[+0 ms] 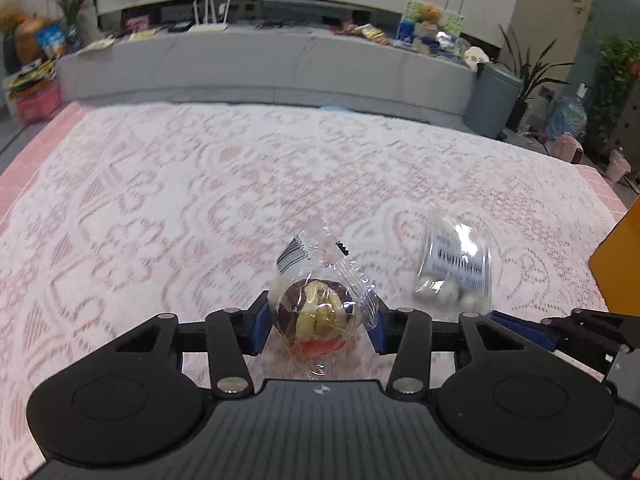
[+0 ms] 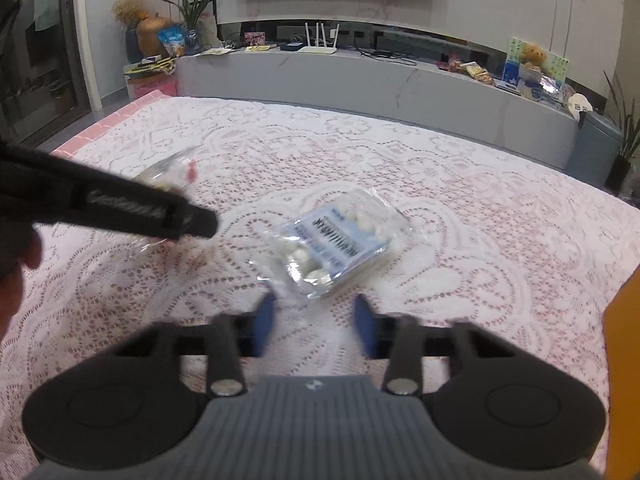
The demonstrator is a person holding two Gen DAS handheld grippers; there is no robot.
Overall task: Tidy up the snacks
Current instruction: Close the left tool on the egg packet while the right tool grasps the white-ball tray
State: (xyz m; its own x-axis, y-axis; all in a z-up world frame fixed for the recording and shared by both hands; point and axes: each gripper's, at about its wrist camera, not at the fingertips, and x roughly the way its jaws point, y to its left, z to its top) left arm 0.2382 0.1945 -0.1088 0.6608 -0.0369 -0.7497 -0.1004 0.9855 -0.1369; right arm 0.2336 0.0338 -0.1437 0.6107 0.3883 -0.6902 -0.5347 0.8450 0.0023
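In the left wrist view my left gripper (image 1: 318,326) has its blue pads (image 1: 259,328) on both sides of a clear-wrapped snack (image 1: 318,316) with dark and yellow pieces, held over the lace tablecloth (image 1: 180,200). A clear bag of white candies (image 1: 456,268) lies to its right. In the right wrist view my right gripper (image 2: 316,328) is open and empty, just short of that candy bag (image 2: 336,242). The left gripper's black body (image 2: 120,204) crosses the left side, partly hiding the wrapped snack (image 2: 172,174).
An orange container edge (image 1: 618,256) stands at the table's right side, also seen in the right wrist view (image 2: 624,360). Behind the table is a grey TV console (image 2: 360,80) with clutter, a grey bin (image 1: 492,100) and plants.
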